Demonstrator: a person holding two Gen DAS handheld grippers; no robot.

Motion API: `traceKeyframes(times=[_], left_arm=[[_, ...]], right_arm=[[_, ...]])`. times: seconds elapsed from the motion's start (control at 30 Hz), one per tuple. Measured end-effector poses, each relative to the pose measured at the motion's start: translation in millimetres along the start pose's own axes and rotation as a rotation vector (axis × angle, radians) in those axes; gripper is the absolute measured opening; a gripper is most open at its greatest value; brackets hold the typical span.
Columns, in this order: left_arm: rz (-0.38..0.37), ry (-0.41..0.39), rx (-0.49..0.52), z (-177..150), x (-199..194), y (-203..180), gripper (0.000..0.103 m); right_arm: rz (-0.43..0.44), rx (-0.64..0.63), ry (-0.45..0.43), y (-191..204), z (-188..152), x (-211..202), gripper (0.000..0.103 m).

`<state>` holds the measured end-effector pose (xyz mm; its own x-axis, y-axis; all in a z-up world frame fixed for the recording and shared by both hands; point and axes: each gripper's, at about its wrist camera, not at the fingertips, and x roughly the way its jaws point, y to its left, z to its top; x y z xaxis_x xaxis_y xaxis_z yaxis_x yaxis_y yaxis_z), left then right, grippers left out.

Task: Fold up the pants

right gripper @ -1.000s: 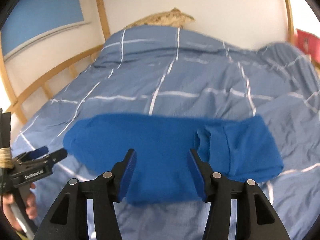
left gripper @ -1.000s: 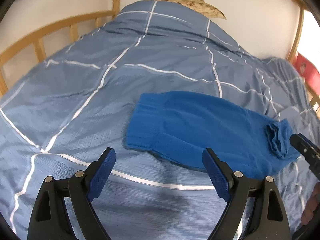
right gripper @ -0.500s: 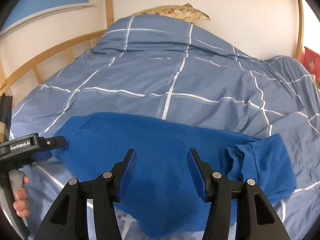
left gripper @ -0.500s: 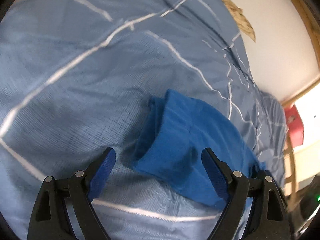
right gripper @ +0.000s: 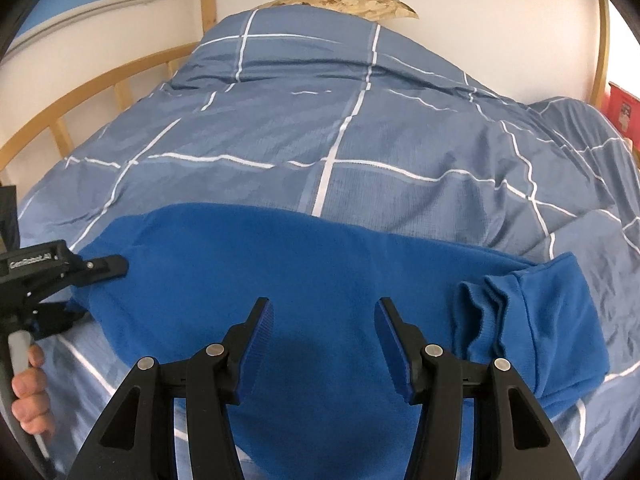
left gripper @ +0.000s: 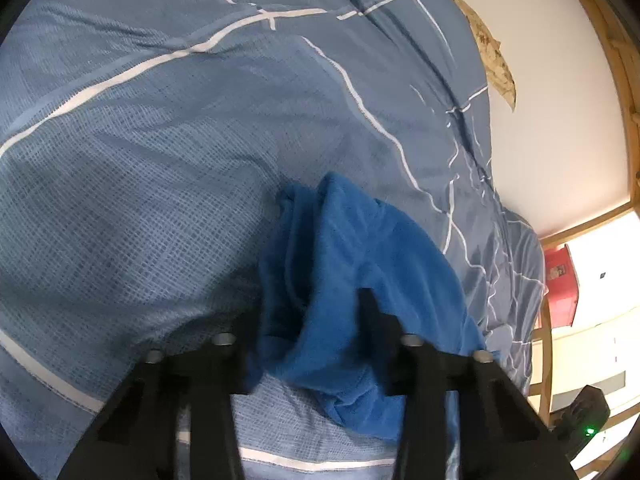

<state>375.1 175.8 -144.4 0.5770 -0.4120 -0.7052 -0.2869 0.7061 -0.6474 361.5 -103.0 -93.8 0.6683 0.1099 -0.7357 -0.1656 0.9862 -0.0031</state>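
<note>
The bright blue pants [right gripper: 304,280] lie folded lengthwise across the blue checked duvet [right gripper: 340,140], waistband end at the right. In the left wrist view one end of the pants [left gripper: 352,280] bunches up between my left gripper's fingers, and the left gripper [left gripper: 308,332] grips that cloth. From the right wrist view the left gripper [right gripper: 96,276] sits at the pants' left end. My right gripper [right gripper: 324,340] is open and empty, hovering over the middle of the pants.
A wooden bed rail [right gripper: 100,80] curves along the left side and a post [right gripper: 600,48] stands at the right. A patterned pillow [right gripper: 344,0] lies at the head. A red box [left gripper: 560,284] sits beyond the bed's far side.
My left gripper moved onto the pants' left end and closed on it, bunching the cloth. My right gripper drifted slightly and stayed open above the pants.
</note>
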Motion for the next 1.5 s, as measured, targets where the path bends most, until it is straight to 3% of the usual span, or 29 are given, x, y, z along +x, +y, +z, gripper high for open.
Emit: traceKeyframes(times=[0.2,0.33,0.43,0.53,0.7,0.87,1.03,1.23,1.5], left_arm=[[0.082,-0.114,0.224,-14,-30,-47,0.021],[0.166,-0.195,0.410,-27,-45,-91,0.021],[0.221,-0.230,0.535,-37,-50,-121,0.021],[0.253,-0.236,0.601,-42,-51,-141,0.021],[0.258,-0.239,0.667,-49,-55,-179,0.020],[0.238,-0.248,0.762,-75,-54,-235,0.020],[0.242,-0.226,0.862,-113,-28,-297,0.020],[0.230,-0.156,0.959,-171,30,-355,0.018],[0.252,-0.095,1.063,-238,101,-378,0.017]], right_arm=[[0.043,-0.013,-0.019,-18,-5,-4,0.053],[0.068,0.021,0.025,-42,-6,7,0.029],[0.115,0.061,0.104,-55,-10,27,0.021],[0.134,0.070,0.148,-59,-14,41,0.021],[0.174,0.103,0.083,-72,-7,16,0.021],[0.190,0.139,-0.012,-111,4,-31,0.021],[0.165,0.165,-0.056,-167,8,-61,0.021],[0.100,0.188,-0.060,-231,-14,-77,0.021],[0.061,0.268,-0.058,-296,-54,-83,0.021]])
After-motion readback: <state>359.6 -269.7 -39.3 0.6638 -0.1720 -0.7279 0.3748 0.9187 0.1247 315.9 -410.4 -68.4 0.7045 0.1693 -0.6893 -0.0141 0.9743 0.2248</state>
